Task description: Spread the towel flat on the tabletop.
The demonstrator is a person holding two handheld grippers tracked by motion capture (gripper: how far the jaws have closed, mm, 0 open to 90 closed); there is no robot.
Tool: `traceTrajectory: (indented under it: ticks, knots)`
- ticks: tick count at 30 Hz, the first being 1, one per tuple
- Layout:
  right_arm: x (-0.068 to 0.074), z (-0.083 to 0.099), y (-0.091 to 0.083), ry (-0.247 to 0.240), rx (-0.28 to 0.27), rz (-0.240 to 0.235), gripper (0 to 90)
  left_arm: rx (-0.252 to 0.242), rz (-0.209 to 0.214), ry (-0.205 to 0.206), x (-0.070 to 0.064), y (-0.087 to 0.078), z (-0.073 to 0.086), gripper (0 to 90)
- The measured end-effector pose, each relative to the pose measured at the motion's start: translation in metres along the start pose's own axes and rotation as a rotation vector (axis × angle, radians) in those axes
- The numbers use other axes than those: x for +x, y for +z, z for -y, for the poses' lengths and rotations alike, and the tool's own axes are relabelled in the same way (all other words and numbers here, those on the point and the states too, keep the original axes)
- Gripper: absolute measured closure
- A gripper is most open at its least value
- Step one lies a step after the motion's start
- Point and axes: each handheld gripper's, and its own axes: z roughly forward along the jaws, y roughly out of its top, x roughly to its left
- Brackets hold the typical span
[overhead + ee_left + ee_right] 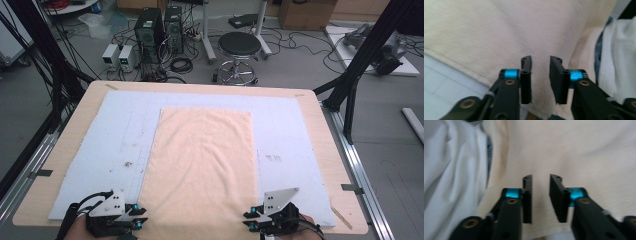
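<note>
We see the towel's near edge run off the bottom of the high view, where our hands are cropped too. Both gripper views are blurred: the towel's weave is lost, and the white cloth beside it stays unidentifiable.

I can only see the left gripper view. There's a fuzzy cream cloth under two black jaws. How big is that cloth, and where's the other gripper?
Observer: The towel is a long rectangle lying flat on a pale blue mat. Its near end reaches the table's near edge.
Operator: And the other gripper?
Observer: The right hand-held gripper sits at the towel's near right corner. Your left hand-held gripper is at the near left corner.
Operator: Is the right one grabbing it?
Observer: No. In the right gripper view its jaws stand apart over the towel, with nothing between them.
Operator: What's past the table?
Observer: A round black stool on the floor.
</note>
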Motion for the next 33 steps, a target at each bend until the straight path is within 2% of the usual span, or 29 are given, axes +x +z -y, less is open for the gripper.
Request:
traceTrajectory:
  ticks: [2,4,7,10,12,13,14,15,17,19,22,25,27,33]
  knots:
    - [-0.008,-0.006,-0.002,0.008,-0.007,0.05,63.6,-0.032,-0.025,-0.005,0.009,0.003,-0.004,61.5]
    - [-0.019,-0.012,0.001,0.004,-0.007,0.091,57.3,-0.039,-0.043,-0.002,0.019,0.011,-0.009,55.9]
    - [-0.04,-0.016,0.011,0.016,0.015,0.129,53.0,-0.02,-0.059,0.017,0.037,0.026,-0.016,52.6]
    - [-0.06,-0.016,0.025,0.045,0.042,0.131,52.1,0.0,-0.048,-0.008,0.051,0.04,-0.022,50.5]
    - [-0.066,-0.015,0.033,0.06,0.076,0.124,54.4,0.012,-0.028,-0.012,0.053,0.048,-0.022,51.2]
    - [-0.067,-0.014,0.035,0.056,0.07,0.123,58.8,0.015,-0.029,0.003,0.052,0.05,-0.022,53.7]
    - [-0.068,-0.013,0.034,0.055,0.065,0.129,65.5,0.007,-0.032,0.012,0.051,0.05,-0.022,57.1]
    - [-0.07,-0.013,0.033,0.059,0.063,0.118,76.9,0.008,-0.033,0.01,0.051,0.05,-0.022,66.1]
    - [-0.071,-0.012,0.033,0.063,0.057,0.109,83.9,0.004,-0.037,0.002,0.052,0.049,-0.021,78.9]
    - [-0.071,-0.013,0.033,0.062,0.057,0.094,86.3,0.007,-0.042,-0.002,0.051,0.049,-0.021,84.3]
    - [-0.069,-0.012,0.032,0.054,0.051,0.078,87.2,0.01,-0.044,-0.006,0.048,0.047,-0.021,85.8]
    - [-0.061,-0.011,0.027,0.05,0.043,0.062,87.2,0.018,-0.029,-0.004,0.042,0.042,-0.019,86.2]
    - [-0.054,-0.009,0.024,0.046,0.039,0.054,87.2,0.009,-0.012,-0.008,0.035,0.038,-0.016,86.1]
    - [-0.031,-0.005,0.019,0.025,0.025,0.029,87.2,0.023,0.036,0.009,0.012,0.024,-0.009,86.1]
